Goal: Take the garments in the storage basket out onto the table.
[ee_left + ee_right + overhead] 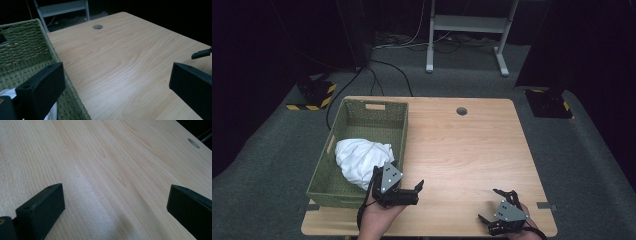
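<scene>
**Both grippers open and empty, white cloth lying in the basket**

Seen from above: a light wooden table (462, 150) with a small round cable hole (461, 111) near its far edge. On the left part, a rectangular green woven basket (362, 112), set lengthwise and reaching almost to the near edge, within easy reach of the left hand. Inside it, toward the near end, a crumpled white cloth (359, 157), bunched in a heap rather than spread flat.

Left black two-jaw gripper (404, 187) held just beside the basket's near right corner, jaws spread wide and holding nothing, angled out over bare wood; from its own camera, basket wall at left and a sliver of white cloth (51, 113) at the bottom edge. Probably poised either to reach for the cloth or just clear of it; cannot tell which.

Right black two-jaw gripper (499, 207) well apart, near the table's near right corner, jaws likewise wide and empty above plain wood, seemingly waiting for its turn.
</scene>
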Demonstrator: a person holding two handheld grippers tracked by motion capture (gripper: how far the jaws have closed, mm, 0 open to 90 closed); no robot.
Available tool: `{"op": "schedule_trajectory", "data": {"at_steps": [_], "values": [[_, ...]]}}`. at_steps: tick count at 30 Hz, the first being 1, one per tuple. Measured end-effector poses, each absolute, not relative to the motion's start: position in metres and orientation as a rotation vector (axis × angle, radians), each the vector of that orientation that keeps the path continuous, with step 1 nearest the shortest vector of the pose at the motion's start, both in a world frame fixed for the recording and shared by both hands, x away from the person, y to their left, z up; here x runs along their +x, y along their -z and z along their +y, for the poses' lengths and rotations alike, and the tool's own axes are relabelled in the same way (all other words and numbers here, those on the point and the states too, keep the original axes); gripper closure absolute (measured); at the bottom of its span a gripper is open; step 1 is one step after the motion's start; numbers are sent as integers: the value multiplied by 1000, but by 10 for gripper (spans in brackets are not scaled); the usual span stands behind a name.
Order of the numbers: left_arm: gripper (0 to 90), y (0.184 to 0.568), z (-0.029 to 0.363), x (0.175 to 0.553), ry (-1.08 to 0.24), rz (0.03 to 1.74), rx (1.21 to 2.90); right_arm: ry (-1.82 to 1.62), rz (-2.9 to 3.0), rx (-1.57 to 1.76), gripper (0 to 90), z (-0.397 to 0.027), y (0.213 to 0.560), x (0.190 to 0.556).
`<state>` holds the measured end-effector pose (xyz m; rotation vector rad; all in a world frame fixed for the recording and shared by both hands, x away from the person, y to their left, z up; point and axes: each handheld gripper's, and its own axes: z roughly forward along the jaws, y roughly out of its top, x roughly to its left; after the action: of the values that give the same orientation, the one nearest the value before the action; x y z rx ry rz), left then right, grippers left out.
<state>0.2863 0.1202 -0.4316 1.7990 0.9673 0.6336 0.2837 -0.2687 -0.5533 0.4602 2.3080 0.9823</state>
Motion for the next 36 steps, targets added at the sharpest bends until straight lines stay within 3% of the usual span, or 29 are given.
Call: {"op": "schedule_trajectory", "data": {"at_steps": [36], "values": [[8, 424, 164, 286, -711, 1088, 1710, -983, 2308, 457, 13, -269, 553, 284]]}}
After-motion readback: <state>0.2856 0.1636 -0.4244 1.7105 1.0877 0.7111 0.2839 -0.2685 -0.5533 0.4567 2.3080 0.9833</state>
